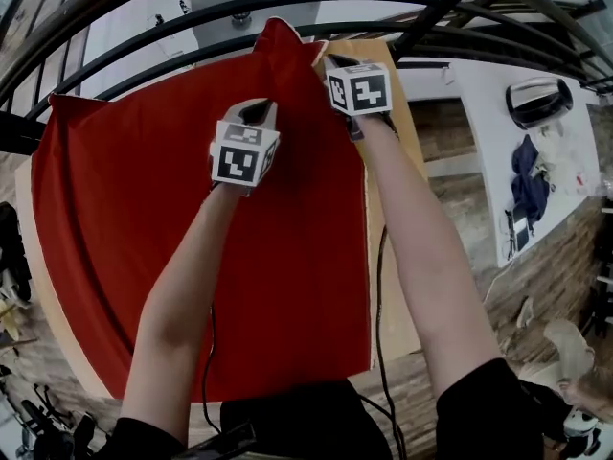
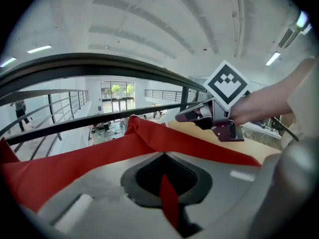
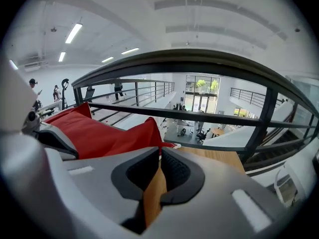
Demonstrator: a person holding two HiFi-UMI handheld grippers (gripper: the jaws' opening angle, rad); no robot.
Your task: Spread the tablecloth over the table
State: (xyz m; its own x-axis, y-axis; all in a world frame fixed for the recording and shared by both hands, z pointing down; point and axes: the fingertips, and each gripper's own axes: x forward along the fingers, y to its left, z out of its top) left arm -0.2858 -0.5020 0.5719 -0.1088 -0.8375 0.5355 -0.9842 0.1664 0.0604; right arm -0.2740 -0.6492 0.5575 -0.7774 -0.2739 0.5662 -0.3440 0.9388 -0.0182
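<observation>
Left hand-held gripper [image 2: 164, 158] clamped on red tablecloth [image 1: 192, 257], right hand-held gripper [image 3: 159, 151] closed at its corner; I'd guess to square it on the table [image 3: 214, 158].

Red tablecloth [image 1: 192, 257] covers most of the wooden table [image 1: 391, 305] — far edge bunched upward.

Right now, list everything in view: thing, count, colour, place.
tablecloth: one, red, over the table, far edge lifted
table: one, wooden, under the tablecloth, bare at the right
railing: one, black, beyond the table
white table: one, white, far right
blue cloth: one, blue, on the white table
cable: one, black, beside the right arm
left gripper: one, grey, shut on the tablecloth's far edge
right gripper: one, grey, shut at the tablecloth's far corner
arms: two, bare, reaching forward
</observation>
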